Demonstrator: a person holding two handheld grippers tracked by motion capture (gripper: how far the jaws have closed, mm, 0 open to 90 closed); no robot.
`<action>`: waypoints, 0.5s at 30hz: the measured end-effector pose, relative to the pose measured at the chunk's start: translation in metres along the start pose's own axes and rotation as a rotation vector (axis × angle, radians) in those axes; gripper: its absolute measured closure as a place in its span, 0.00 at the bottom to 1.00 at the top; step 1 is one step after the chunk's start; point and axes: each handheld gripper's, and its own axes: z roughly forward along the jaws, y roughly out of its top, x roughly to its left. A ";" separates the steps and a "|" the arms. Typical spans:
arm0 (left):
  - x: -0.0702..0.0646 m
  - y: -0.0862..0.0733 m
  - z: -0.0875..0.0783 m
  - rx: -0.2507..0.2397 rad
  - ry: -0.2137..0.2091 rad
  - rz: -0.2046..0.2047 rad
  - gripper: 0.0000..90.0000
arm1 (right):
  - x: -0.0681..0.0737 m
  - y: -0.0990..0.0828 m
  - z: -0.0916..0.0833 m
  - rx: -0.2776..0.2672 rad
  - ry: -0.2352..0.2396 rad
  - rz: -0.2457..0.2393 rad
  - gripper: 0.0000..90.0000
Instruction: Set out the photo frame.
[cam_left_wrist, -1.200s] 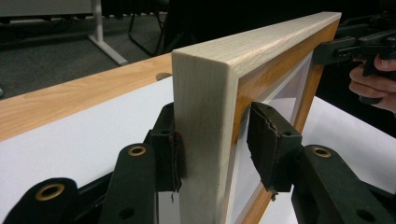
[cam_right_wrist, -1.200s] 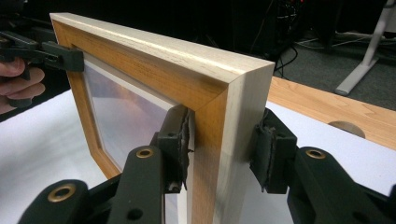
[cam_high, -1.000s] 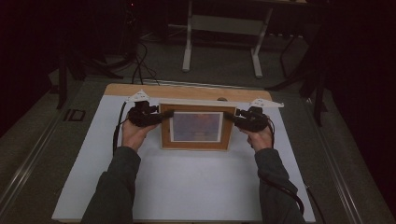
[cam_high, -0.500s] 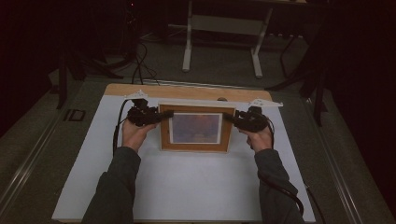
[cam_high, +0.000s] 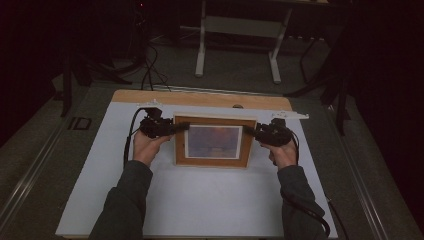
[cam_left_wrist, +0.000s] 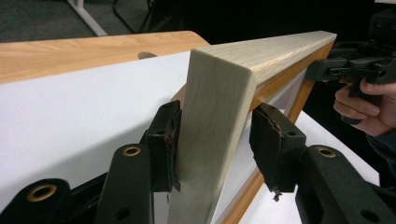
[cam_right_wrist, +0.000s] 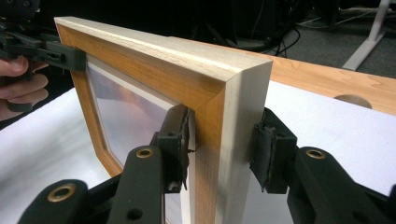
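A wooden picture frame (cam_high: 212, 121) with a pale mat and a reddish picture is held tilted over the white tabletop (cam_high: 200, 200), between my two grippers. My left gripper (cam_high: 182, 126) grips its left end. In the left gripper view the pale end of the frame (cam_left_wrist: 219, 93) stands between the jaws of my left gripper (cam_left_wrist: 215, 140); one pad lies flat on it and the other meets its front edge. My right gripper (cam_high: 248, 131) grips the right end. In the right gripper view both pads of my right gripper (cam_right_wrist: 222, 149) press on the frame (cam_right_wrist: 154, 51).
A bare wooden strip (cam_high: 200, 97) with a round hole (cam_high: 238, 106) runs along the table's far edge. Beyond it a white stand (cam_high: 237, 25) and cables (cam_high: 147, 70) sit on the dark floor. The white surface stretches wide in front of the frame.
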 end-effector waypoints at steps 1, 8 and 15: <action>0.000 0.000 0.000 0.005 -0.005 -0.004 0.62 | 0.000 0.000 -0.001 0.001 0.001 0.000 0.66; -0.001 -0.006 -0.005 0.004 -0.037 -0.025 0.64 | 0.002 -0.002 -0.004 0.010 0.014 0.006 0.66; -0.002 -0.010 -0.012 0.003 -0.036 -0.028 0.64 | 0.007 -0.002 -0.003 0.025 0.029 0.002 0.67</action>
